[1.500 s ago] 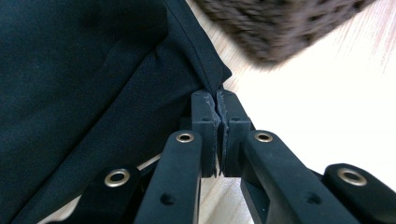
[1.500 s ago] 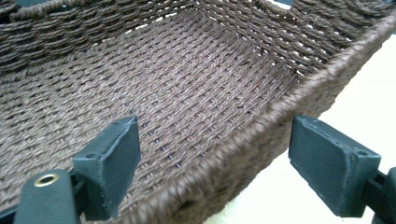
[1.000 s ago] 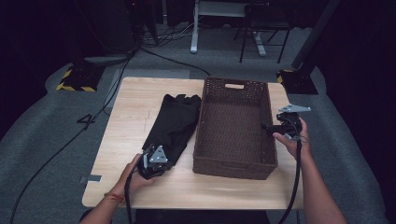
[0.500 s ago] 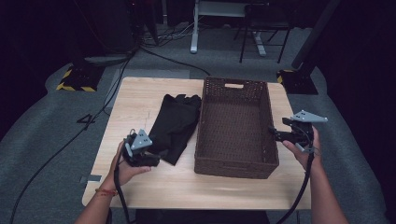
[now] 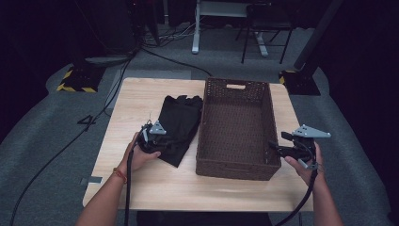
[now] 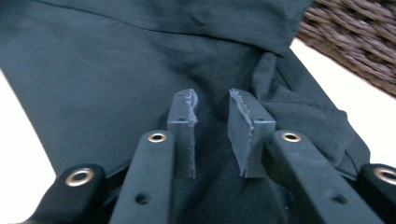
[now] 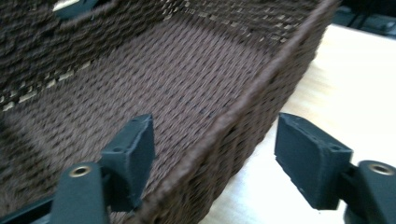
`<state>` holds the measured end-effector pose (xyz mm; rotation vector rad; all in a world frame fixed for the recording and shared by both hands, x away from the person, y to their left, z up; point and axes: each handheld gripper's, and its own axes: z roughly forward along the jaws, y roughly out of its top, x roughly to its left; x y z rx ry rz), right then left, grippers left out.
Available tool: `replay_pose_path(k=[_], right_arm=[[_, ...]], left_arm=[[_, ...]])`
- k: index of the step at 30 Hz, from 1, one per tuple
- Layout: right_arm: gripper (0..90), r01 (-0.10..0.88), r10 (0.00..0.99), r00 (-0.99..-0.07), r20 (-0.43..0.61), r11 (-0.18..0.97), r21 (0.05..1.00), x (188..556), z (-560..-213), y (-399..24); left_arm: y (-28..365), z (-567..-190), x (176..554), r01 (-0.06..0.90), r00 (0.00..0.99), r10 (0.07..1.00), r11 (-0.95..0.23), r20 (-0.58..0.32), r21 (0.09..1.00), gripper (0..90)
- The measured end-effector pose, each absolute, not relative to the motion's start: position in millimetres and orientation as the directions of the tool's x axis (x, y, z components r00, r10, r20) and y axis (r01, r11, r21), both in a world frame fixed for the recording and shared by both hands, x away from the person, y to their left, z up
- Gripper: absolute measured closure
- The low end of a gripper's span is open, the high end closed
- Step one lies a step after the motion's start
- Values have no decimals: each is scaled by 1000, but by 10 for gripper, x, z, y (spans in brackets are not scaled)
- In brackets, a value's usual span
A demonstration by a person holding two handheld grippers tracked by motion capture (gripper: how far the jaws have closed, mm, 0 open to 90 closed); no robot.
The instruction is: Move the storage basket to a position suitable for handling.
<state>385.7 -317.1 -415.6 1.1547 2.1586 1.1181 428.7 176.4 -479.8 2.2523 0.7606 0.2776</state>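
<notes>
A black garment [image 5: 181, 115] lies flat on the wooden table [image 5: 136, 99], left of a brown wicker basket [image 5: 235, 84]. My left gripper [image 5: 168, 142] rests low over the garment's near end. In the left gripper view the cloth [image 6: 116, 60] lies under and beyond the left gripper [image 6: 212, 100]. Its jaws have just been closing and stand a narrow gap apart, with cloth showing in the gap but not pinched. My right gripper [image 5: 274, 147] is open wide at the basket's near right corner. In the right gripper view it [image 7: 215, 128] straddles the basket's side wall [image 7: 280, 60], pads clear of it.
The basket holds nothing that I can see. Bare tabletop [image 5: 155, 188] runs along the near edge and to the garment's left. Beyond the table are grey floor, cables, a yellow-black striped block [image 5: 75, 80] and desk legs [image 5: 195, 44].
My left hand swung out to the left with jaws wide, then came back over the garment's near end with jaws narrowed. The right hand drifted toward the basket's near right corner.
</notes>
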Motion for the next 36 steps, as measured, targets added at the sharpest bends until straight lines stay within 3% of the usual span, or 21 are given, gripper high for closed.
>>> replay_pose_path(k=[3,12,14,17,19,21,23,27,31,33,36], right_arm=[[300,475,827,-561,-40,361,802,3858,-4230,-3087],[308,479,826,-564,-13,340,809,3809,-4249,-3068],[302,479,828,-561,-14,338,810,3808,-4249,-3068],[308,479,830,-558,-15,336,811,3804,-4250,-3066],[312,477,828,-560,-17,340,811,3802,-4248,-3064],[308,478,825,-565,-12,339,810,3805,-4248,-3057],[291,480,818,-575,-14,351,804,3815,-4244,-3045],[274,480,809,-588,-24,372,794,3835,-4234,-3012],[267,480,807,-590,-21,371,795,3839,-4237,-3004],[263,481,808,-589,-15,365,797,3840,-4241,-3008],[263,481,809,-587,-16,365,797,3837,-4242,-3008]], left_arm=[[1671,-4833,4165,411,822,569,-578,-13,705,765],[1545,-4803,3714,363,873,488,-626,-17,690,751],[1583,-4774,3646,372,859,512,-622,-2,689,657],[1655,-4715,3619,395,831,556,-592,1,703,418],[1803,-4614,3629,427,771,637,-521,4,739,255],[1926,-4557,3699,450,721,693,-474,4,757,180],[2057,-4528,3833,496,668,743,-392,-52,775,163],[2133,-4568,4154,558,601,798,-375,-48,740,159],[2038,-4693,4404,624,575,812,-355,-101,696,163],[1951,-4777,4470,616,576,817,-410,-29,673,163],[1899,-4856,4517,627,585,810,-411,-50,662,162]])
